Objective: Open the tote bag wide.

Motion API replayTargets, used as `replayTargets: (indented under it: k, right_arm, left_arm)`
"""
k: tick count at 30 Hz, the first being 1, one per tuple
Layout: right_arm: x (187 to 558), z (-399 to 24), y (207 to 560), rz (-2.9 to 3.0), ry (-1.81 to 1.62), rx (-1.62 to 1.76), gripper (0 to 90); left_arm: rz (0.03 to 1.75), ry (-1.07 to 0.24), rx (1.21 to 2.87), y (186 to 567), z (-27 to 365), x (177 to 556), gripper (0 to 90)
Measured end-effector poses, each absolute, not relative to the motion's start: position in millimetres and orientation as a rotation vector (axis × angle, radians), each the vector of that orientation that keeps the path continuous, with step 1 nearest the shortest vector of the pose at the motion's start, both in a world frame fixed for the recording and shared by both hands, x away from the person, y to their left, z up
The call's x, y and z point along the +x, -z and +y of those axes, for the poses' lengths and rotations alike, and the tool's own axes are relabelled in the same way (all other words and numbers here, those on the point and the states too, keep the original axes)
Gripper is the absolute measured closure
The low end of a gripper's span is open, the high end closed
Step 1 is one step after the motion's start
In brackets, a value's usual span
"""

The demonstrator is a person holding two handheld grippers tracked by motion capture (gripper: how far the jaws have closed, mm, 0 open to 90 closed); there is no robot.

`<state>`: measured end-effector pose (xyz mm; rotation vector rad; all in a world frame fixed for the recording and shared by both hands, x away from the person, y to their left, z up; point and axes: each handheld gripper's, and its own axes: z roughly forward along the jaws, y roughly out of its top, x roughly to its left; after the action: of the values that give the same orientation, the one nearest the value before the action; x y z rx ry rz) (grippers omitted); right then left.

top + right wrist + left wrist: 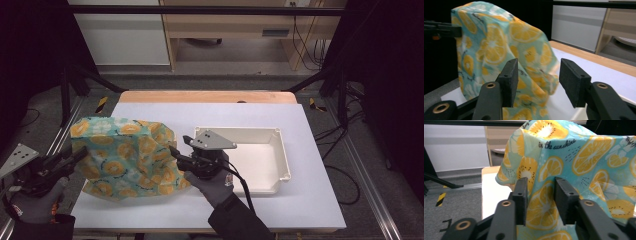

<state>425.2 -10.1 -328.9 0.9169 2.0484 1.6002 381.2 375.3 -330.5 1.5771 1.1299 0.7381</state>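
Both grippers flank the fruit-print bag (125,157) standing left of the white tray (280,160): left gripper (540,200) and right gripper (537,81) unclenched around fabric, next pinching firmly.

Room, as I see it | floor: grey carpet (235,82) with yellow-black tape marks (101,104) | furniture: pale wooden desk (230,25) behind, cables (307,45) hanging | white wall panel (125,35) on the left | black frame bar (200,10) overhead | sides dark.

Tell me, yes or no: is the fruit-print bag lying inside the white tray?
No, the fruit-print bag stands on the table left of the white tray, which holds nothing.
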Motion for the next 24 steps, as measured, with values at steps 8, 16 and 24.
replayTargets:
  k: [8,16,24]
  right_arm:
    - [428,16,321,2.067,-1.639,0.877,52.1]
    - [431,35,318,2.087,-1.644,0.858,52.4]
    - [435,49,319,2.118,-1.641,0.855,53.4]
  left_arm:
    - [1.136,-0.743,1.578,331,374,381,75.2]
    - [1.147,-0.739,1.565,331,376,379,81.1]
    - [1.157,-0.750,1.560,331,376,378,85.5]
